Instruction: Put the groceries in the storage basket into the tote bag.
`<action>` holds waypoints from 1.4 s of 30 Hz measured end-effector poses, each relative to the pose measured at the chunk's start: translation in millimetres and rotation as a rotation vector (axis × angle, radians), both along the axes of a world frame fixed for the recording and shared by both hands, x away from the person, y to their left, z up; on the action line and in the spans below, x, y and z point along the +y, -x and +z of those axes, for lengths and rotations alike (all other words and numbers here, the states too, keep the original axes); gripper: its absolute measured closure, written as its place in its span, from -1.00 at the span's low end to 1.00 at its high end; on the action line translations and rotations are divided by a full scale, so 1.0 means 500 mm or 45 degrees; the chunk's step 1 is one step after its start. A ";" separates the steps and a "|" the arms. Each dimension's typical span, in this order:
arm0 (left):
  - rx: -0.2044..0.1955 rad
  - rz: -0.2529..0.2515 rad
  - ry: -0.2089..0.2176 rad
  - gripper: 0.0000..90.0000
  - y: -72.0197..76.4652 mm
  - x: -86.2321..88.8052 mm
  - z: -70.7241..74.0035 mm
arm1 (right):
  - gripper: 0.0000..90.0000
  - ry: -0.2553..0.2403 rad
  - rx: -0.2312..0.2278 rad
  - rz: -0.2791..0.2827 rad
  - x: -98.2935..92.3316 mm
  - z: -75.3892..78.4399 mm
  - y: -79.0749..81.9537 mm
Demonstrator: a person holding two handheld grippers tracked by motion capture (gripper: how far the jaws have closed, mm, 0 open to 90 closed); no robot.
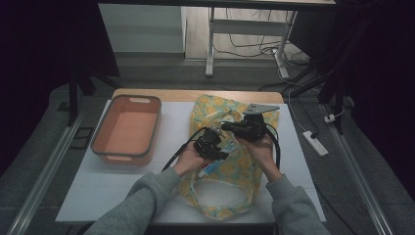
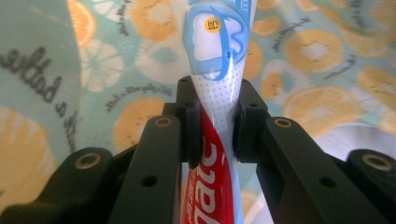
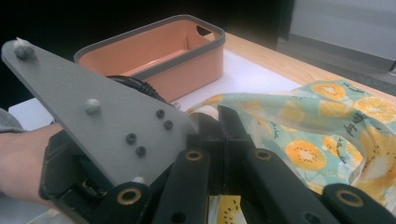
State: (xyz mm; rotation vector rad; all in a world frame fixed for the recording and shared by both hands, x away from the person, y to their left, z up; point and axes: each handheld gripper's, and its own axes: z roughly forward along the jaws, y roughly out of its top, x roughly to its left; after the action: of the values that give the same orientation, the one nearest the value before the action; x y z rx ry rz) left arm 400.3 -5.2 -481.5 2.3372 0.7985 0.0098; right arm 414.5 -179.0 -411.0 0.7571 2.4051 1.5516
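Left gripper [image 2: 218, 123] clamped on toothpaste tube [image 2: 215, 93], pinching soft middle flat, over fruit-print bag [image 2: 322, 107]. Right gripper [image 3: 223, 122] closed on bag's cloth edge [image 3: 243, 105], probably holding mouth open. Tube light, soft, a bit slippery; better gripped near stiff crimped end or cap. Orange bin [image 1: 128, 128] apart, on white table [image 1: 171, 132].

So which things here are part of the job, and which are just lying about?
In the job:
- red, white and blue toothpaste tube, clamped in the left gripper
- citrus-print fabric bag, its cloth pinched by the right gripper

Lying about:
- orange plastic bin with grey rim
- white power strip on the floor
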 end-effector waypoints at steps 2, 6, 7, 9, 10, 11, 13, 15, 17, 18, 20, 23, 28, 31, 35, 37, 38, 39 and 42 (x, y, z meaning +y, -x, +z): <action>0.001 0.011 -0.010 0.65 -0.007 0.002 -0.008 | 1.00 0.003 0.004 -0.004 -0.001 -0.001 -0.001; -0.003 0.041 -0.022 0.64 -0.020 0.003 -0.021 | 1.00 0.014 0.012 -0.012 -0.001 -0.006 -0.004; -0.010 0.047 -0.026 0.64 -0.022 0.004 -0.023 | 1.00 0.013 0.016 -0.012 -0.001 -0.007 -0.005; -0.027 0.058 -0.012 0.64 -0.023 0.007 -0.023 | 1.00 0.013 0.021 -0.012 -0.001 -0.009 -0.007; 0.001 0.053 0.037 0.68 -0.024 0.010 -0.021 | 1.00 0.012 0.021 -0.013 -0.001 -0.009 -0.007; 0.001 0.048 0.039 0.65 -0.023 0.012 -0.017 | 1.00 0.012 0.021 -0.012 -0.002 -0.009 -0.007; -0.004 0.029 0.009 0.51 -0.018 0.010 -0.015 | 1.00 0.006 0.022 -0.012 -0.003 -0.010 -0.008; -0.009 0.012 -0.015 0.33 -0.009 0.011 -0.014 | 1.00 0.007 0.022 -0.016 -0.005 -0.010 -0.009; -0.017 0.003 -0.024 0.14 0.003 0.014 -0.011 | 1.00 0.009 0.024 -0.021 -0.008 -0.011 -0.010; -0.021 -0.002 -0.021 0.08 0.010 0.018 -0.008 | 1.00 0.010 0.025 -0.024 -0.009 -0.012 -0.010; -0.046 -0.008 -0.016 0.00 0.024 0.030 0.001 | 1.00 0.011 0.031 -0.027 -0.012 -0.014 -0.012; -0.078 -0.016 0.029 -0.05 0.042 0.056 0.020 | 1.00 0.017 0.042 -0.029 -0.013 -0.018 -0.014; -0.130 0.005 0.113 -0.08 0.070 0.107 0.048 | 1.00 0.039 0.058 -0.018 -0.008 -0.025 -0.014; -0.150 0.005 0.131 -0.10 0.081 0.128 0.056 | 1.00 0.054 0.066 -0.011 -0.005 -0.031 -0.013; -0.168 0.004 0.147 -0.11 0.096 0.156 0.064 | 1.00 0.066 0.080 -0.007 -0.006 -0.038 -0.010; -0.184 0.011 0.150 -0.11 0.103 0.174 0.068 | 1.00 0.077 0.082 -0.003 -0.008 -0.042 -0.006; -0.192 0.013 0.145 -0.11 0.105 0.183 0.070 | 1.00 0.080 0.086 -0.001 -0.010 -0.044 -0.003; -0.202 0.021 0.136 -0.11 0.108 0.193 0.071 | 1.00 0.087 0.088 -0.002 -0.012 -0.047 0.000; -0.221 0.042 0.113 -0.12 0.111 0.222 0.075 | 1.00 0.101 0.098 -0.002 -0.019 -0.055 0.012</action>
State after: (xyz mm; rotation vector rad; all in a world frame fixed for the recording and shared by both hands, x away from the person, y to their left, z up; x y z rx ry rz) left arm 344.7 105.7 -444.1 2.2051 0.7363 0.1852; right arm 408.6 -188.7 -438.7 0.8172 2.5031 1.4419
